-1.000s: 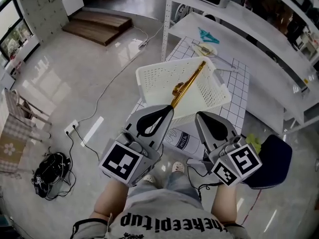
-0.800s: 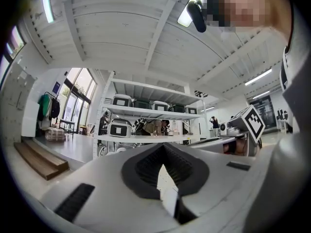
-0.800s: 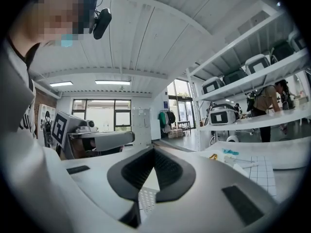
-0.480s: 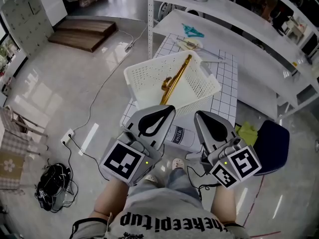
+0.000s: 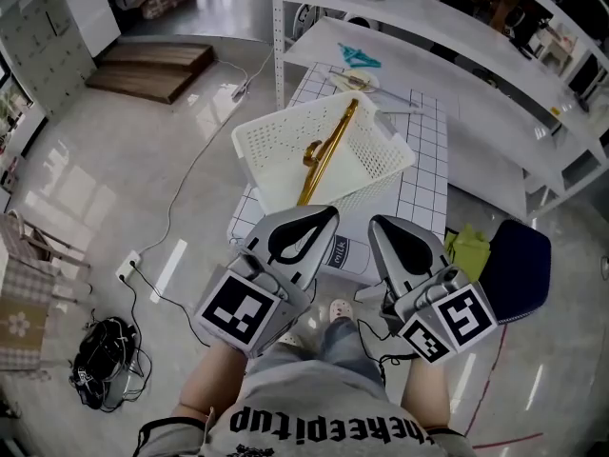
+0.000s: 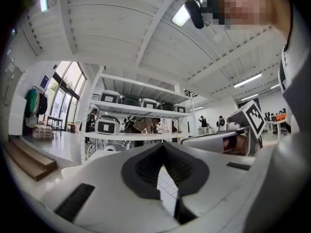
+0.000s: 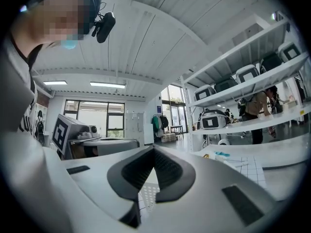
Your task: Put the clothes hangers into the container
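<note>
A white perforated basket [image 5: 376, 165] sits on the grid-patterned table [image 5: 426, 174], and a gold hanger [image 5: 325, 150] lies slanted inside it. A teal hanger [image 5: 361, 57] rests on the white shelf behind, with another pale hanger [image 5: 354, 82] at the table's far end. My left gripper [image 5: 319, 217] [image 6: 164, 144] and right gripper [image 5: 383, 227] [image 7: 153, 148] hang side by side just short of the basket's near edge. Both are shut with nothing between their pads.
White shelving [image 5: 476, 50] runs behind and to the right of the table. A box printed "milk" [image 5: 340, 253] lies under the table's near edge. A dark blue seat [image 5: 514, 276] and a yellow-green cloth [image 5: 466, 248] are at the right. Cables [image 5: 143, 255] and a black bag [image 5: 100, 358] lie on the floor at the left.
The basket and table have slid left and a little up in the head view as the person shifts. Both grippers stay shut, side by side and empty.
</note>
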The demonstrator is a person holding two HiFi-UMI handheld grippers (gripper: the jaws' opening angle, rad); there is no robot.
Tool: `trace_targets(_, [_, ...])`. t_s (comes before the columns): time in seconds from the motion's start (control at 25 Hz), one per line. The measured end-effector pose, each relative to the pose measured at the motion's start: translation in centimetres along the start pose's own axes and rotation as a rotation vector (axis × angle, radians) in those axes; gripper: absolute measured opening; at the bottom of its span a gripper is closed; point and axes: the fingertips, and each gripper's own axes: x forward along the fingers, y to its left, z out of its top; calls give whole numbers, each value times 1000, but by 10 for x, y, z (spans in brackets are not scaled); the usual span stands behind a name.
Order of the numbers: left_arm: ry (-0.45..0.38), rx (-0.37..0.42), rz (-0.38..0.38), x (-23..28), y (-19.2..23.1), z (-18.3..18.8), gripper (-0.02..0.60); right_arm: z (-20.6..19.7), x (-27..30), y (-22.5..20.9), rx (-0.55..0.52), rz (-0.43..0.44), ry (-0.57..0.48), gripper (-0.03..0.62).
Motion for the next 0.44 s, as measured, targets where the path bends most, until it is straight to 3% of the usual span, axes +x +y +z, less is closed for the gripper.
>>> trace_targets(0.28, [-15, 0, -6, -8, -4, 2, 14, 1, -4, 9, 3, -1, -7, 9])
trace_targets(0.44, [22, -35, -8, -13, -8, -4, 14, -2, -4, 13, 3, 0, -9, 9])
